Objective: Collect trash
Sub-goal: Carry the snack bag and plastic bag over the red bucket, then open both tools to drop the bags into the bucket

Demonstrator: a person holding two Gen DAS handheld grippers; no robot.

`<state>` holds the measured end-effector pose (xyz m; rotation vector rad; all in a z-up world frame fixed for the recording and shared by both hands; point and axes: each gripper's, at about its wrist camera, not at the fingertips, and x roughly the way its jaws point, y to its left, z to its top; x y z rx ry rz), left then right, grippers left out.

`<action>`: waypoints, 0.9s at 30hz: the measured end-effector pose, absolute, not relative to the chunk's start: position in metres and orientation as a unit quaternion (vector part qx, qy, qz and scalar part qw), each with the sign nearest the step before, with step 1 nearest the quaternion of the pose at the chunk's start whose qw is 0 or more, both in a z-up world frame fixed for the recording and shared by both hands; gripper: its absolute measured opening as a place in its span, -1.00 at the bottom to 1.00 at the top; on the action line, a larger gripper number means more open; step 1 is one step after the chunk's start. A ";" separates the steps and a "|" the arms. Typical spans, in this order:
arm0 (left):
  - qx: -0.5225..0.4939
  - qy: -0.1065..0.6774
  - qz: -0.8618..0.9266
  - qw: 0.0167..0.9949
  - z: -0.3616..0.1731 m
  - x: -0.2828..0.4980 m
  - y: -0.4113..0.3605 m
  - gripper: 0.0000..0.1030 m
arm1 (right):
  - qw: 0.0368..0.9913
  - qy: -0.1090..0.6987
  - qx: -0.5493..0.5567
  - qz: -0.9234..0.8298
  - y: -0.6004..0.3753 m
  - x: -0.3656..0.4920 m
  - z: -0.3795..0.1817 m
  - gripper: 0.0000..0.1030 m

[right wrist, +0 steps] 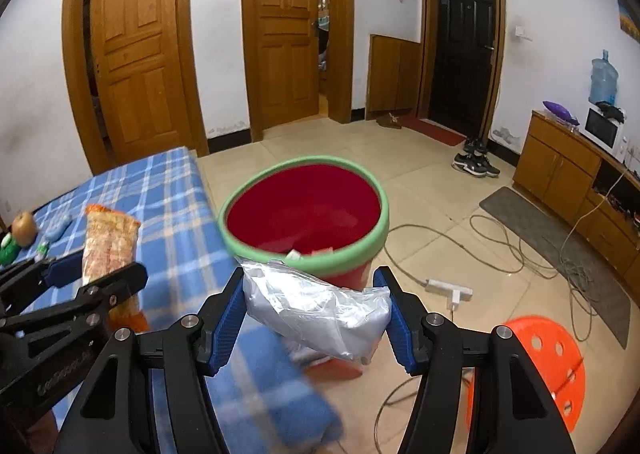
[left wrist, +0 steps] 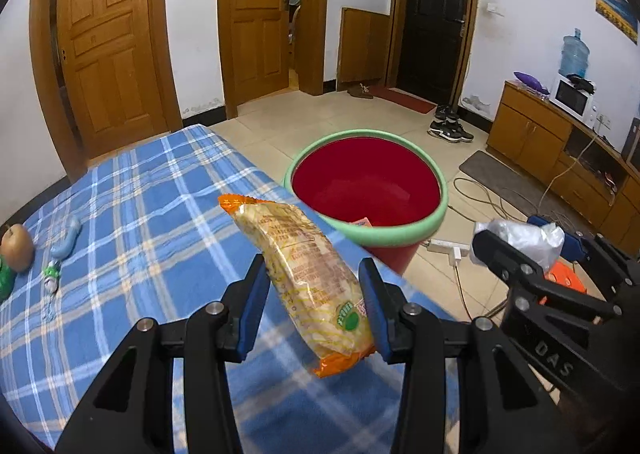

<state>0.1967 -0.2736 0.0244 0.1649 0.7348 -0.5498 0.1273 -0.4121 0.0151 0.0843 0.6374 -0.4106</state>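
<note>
Now: left tongs (left wrist: pixel 316 306) pinching orange-edged yellow snack packet (left wrist: pixel 308 274) | right tongs (right wrist: pixel 316 314) clamping crumpled silver plastic wrapper (right wrist: pixel 320 304) | green-rimmed red plastic bin (right wrist: pixel 356 254) at 12 o'clock

You're in lived-in home room: wooden doors (right wrist: pixel 144 54), tiled floor (right wrist: pixel 420 206), shoes (right wrist: pixel 475 164) by entrance, microwave (right wrist: pixel 602 130) on cabinet (right wrist: pixel 560 170), plaid-covered bed (left wrist: pixel 120 214).

My left gripper (left wrist: pixel 316 286) is raised and pointing forward, its blue-padded jaws closed on a snack packet (left wrist: pixel 308 274) that slants between them. My right gripper (right wrist: pixel 316 302) is level beside it, just to the right, jaws pinched on a crumpled plastic bag (right wrist: pixel 320 306).
</note>
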 end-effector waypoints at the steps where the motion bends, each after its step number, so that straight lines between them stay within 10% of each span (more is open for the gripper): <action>1: 0.082 0.356 -0.263 0.893 0.024 0.203 -0.279 -0.11 | 0.928 0.310 0.041 -0.202 -0.419 0.136 0.016 0.24; 20: 0.044 0.374 -0.273 0.885 0.001 0.330 -0.363 -0.07 | 0.933 0.293 0.050 -0.200 -0.505 0.255 0.013 0.24; 27: 0.032 0.383 -0.285 0.878 0.002 0.335 -0.363 0.35 | 0.930 0.295 0.045 -0.216 -0.516 0.257 0.015 0.43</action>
